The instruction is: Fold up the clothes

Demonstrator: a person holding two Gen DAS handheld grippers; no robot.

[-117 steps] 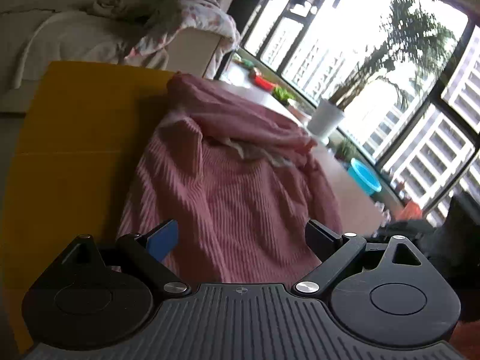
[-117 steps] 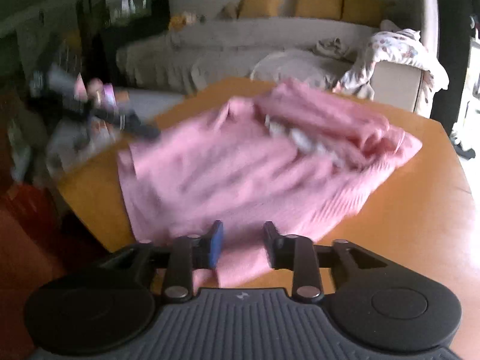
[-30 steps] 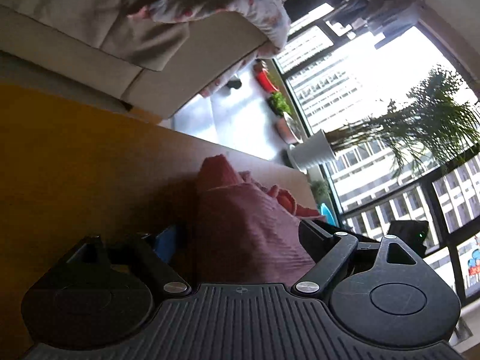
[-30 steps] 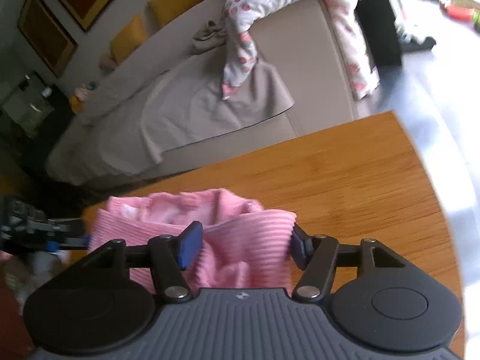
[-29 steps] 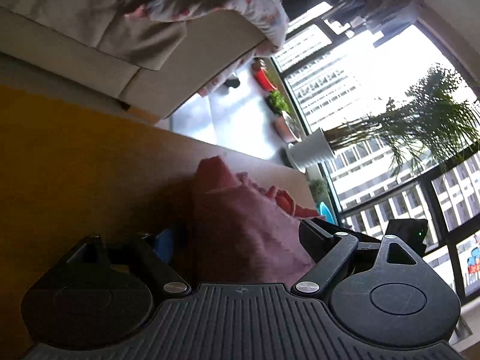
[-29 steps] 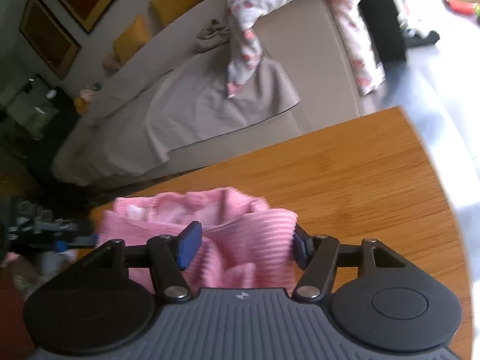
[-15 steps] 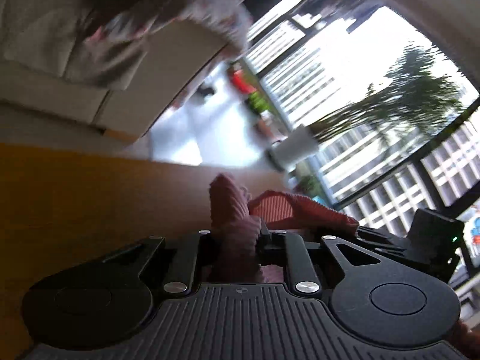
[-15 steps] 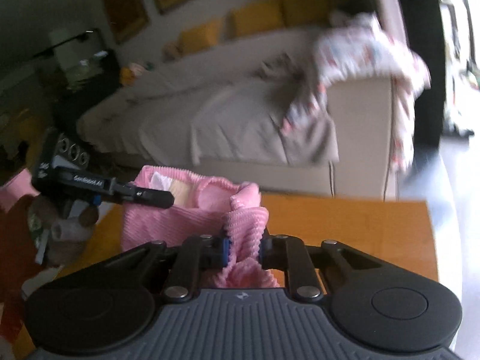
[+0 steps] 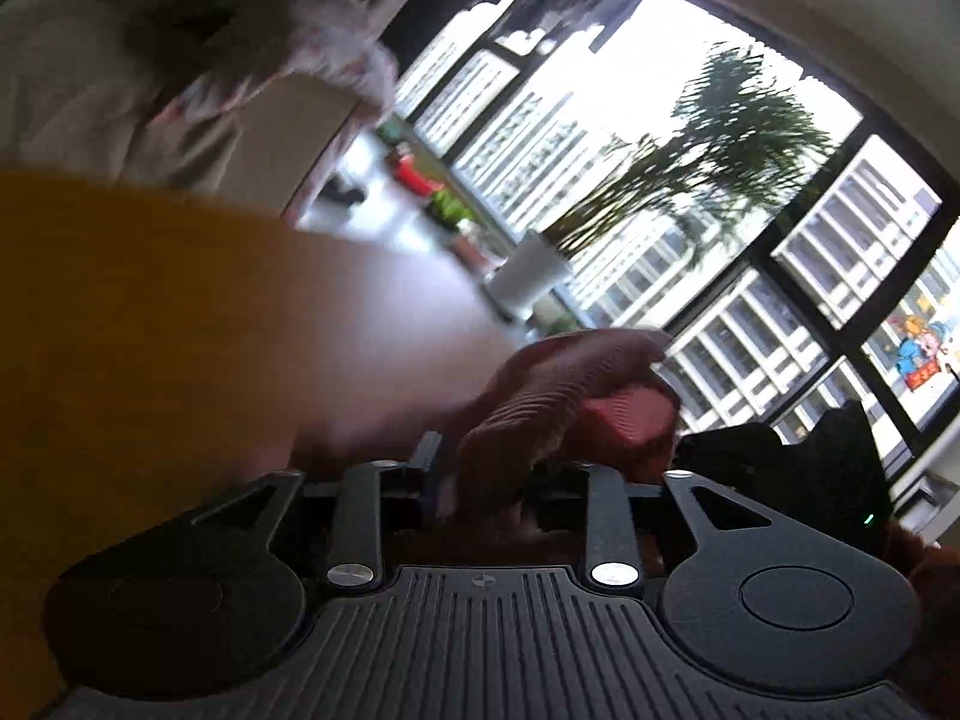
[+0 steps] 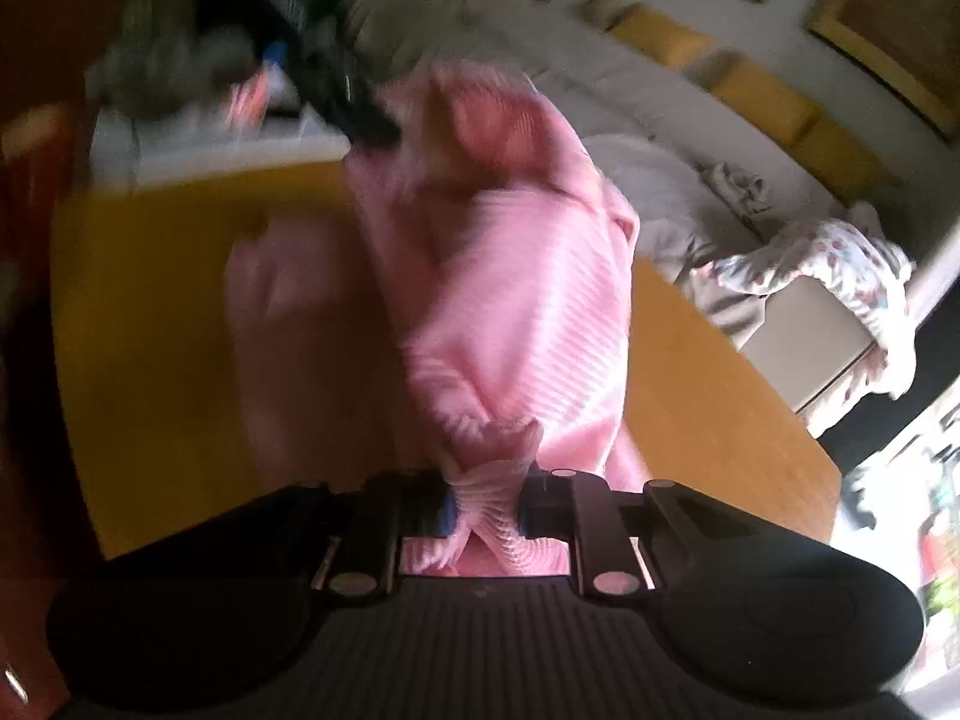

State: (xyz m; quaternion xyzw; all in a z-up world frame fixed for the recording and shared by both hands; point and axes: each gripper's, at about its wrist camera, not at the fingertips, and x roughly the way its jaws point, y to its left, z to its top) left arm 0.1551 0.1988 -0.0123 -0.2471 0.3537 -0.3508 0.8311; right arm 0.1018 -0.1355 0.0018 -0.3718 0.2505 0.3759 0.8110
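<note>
Both grippers pinch the pink garment (image 10: 510, 276) – lifted over the wooden table (image 10: 150, 300).
Left gripper (image 9: 480, 480) clamped on a bunched fold just ahead of it; right gripper (image 10: 483, 507) clamped on a gathered edge – cloth stretches away forward, blurred.

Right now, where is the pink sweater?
The pink sweater hangs above the wooden table in the right wrist view, pinched by the right gripper and the left gripper.

garment: pink ribbed knit top (image 10: 516, 300), blurred
state: bunched, lifted, stretched between both jaws
position: hanging above bench (image 10: 150, 300)
</note>
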